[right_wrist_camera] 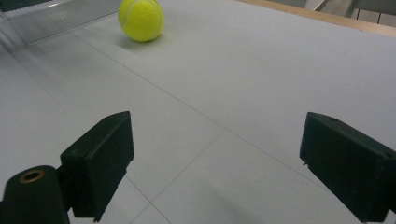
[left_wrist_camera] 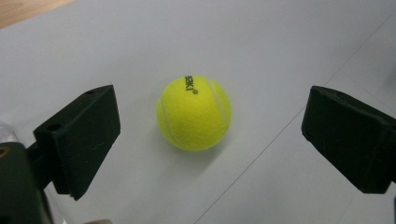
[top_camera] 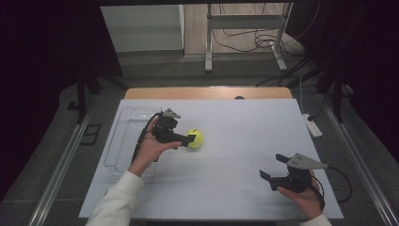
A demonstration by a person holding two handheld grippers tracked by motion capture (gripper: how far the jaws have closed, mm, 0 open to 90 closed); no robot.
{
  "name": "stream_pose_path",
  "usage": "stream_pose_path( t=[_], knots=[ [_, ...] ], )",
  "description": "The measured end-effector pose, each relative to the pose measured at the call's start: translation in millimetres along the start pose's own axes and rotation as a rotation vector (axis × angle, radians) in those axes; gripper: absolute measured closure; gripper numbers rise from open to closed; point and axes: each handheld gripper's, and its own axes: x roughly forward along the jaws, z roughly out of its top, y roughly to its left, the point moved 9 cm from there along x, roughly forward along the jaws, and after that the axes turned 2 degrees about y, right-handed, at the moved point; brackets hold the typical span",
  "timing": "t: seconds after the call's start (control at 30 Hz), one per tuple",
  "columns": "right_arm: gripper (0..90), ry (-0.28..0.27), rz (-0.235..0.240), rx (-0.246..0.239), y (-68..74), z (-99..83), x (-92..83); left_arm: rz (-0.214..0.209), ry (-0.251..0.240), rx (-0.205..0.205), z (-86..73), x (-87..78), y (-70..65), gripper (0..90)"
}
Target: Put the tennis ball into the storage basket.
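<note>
A yellow tennis ball (top_camera: 195,138) is seen on the white tabletop (top_camera: 235,122), a little left of the middle, just right of a clear tray (top_camera: 123,136). The left tongs (top_camera: 189,140) are held wide around the ball, with a gap on each side. The right tongs (top_camera: 273,166) are held wide and empty at the near right, well apart from the ball.

ball (left_wrist_camera: 194,113): my target, bright yellow-green felt, pale curved seam, small black print | my left gripper (left_wrist_camera: 210,140): matte black pads | my right gripper (right_wrist_camera: 219,163): black, grey plate on top | table (top_camera: 244,122): white, faint grey lines, tan wood far edge | tray (top_camera: 123,136): clear, left side
</note>
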Motion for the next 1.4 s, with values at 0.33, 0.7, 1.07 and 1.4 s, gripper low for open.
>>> stream_pose_path(
  t=[0.33, 0.7, 1.07, 1.4],
  knots=[
    [10.6, 0.003, 0.0, 0.001, -0.1, -0.5, 0.3, -0.012, 0.019, -0.029, 1.3, 8.1, 6.9, 5.6],
    [10.6, 0.002, -0.001, 0.003, -0.5, -0.4, 0.3, -0.013, 0.045, -0.035, 3.1, 16.6, 8.4, 5.7],
    [10.6, 0.005, -0.001, 0.0, -0.5, -0.9, 0.9, -0.018, 0.075, -0.041, 4.9, 29.2, 8.6, 5.7],
    [10.6, 0.003, -0.001, 0.002, -0.4, -0.8, 0.5, -0.02, 0.104, -0.048, 2.9, 42.7, 7.8, 5.7]
  ],
)
